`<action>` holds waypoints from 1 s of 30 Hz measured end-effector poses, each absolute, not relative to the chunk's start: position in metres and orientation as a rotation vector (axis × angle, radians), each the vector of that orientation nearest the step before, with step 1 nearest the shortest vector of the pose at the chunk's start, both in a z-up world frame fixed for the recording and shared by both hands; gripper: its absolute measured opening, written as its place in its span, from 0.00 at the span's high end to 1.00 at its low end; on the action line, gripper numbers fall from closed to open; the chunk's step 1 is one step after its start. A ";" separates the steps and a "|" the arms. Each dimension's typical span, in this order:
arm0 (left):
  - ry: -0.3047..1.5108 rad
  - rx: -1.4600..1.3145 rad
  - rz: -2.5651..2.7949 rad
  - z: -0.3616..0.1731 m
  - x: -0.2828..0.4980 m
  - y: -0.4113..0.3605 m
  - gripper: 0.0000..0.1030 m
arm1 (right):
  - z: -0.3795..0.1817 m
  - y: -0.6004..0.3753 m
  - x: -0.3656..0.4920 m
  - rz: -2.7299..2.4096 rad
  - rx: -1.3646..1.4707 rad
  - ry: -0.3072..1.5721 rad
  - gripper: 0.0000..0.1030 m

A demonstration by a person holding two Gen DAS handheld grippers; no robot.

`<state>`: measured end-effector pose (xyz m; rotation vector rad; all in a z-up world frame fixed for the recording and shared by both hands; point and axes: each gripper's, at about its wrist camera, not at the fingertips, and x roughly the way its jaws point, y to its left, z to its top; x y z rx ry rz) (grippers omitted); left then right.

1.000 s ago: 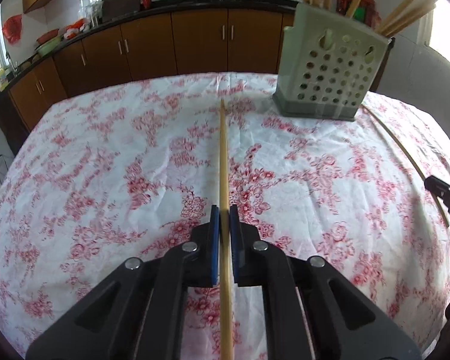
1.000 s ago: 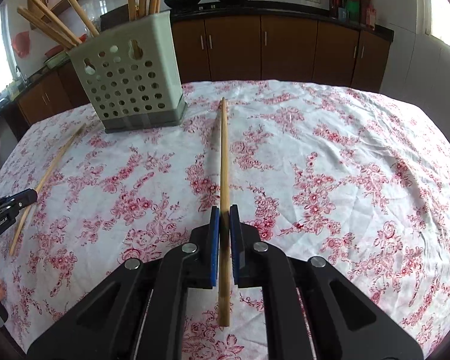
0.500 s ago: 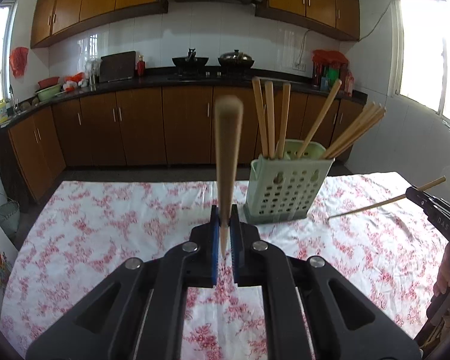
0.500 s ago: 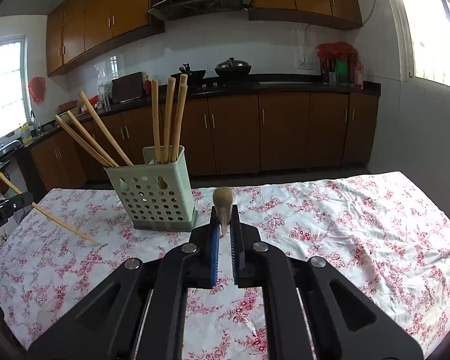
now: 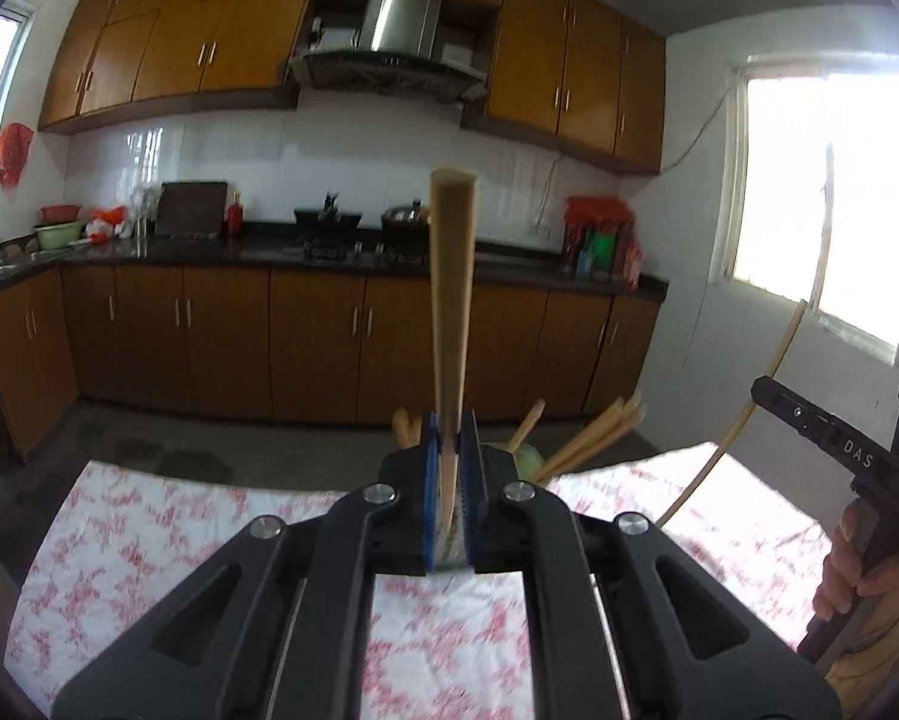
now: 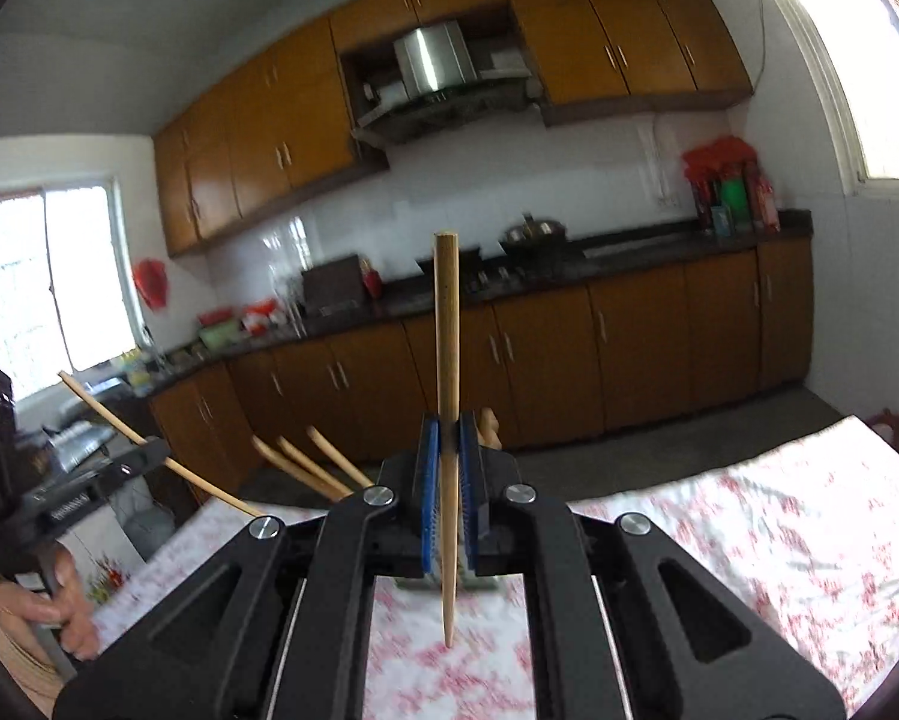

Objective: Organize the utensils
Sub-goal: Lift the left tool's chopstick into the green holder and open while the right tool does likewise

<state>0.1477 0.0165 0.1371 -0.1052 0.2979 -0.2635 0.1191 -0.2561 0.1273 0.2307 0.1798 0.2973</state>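
Wooden chopstick point(image 5: 451, 300) in each clamped gripper point(image 5: 449, 474)

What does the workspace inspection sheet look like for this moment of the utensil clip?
Surface: table under a white cloth with red flower print, bare where visible.
Job's things: one tan wooden chopstick in the left gripper; a second wooden chopstick in the right gripper; pale green perforated holder mostly hidden behind the jaws, only its standing chopsticks show.
Clutter: nothing seen on the cloth.
Grippers: both shut on a chopstick, raised above the table.
Cables: one wall cable beside the window.
Surroundings: brown kitchen cabinets, steel range hood, dark countertop with pots.
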 end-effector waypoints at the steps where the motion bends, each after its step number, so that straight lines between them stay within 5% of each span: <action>1: 0.267 -0.106 -0.255 0.147 0.149 0.014 0.92 | 0.136 -0.252 0.119 0.298 0.224 0.141 0.93; 12: 0.194 -0.115 -0.232 0.171 0.196 -0.012 0.92 | 0.143 -0.215 0.163 0.220 0.164 -0.035 0.93; 30: 0.379 -0.123 -0.258 0.092 0.264 -0.015 0.92 | 0.083 -0.209 0.223 0.231 0.163 0.215 0.92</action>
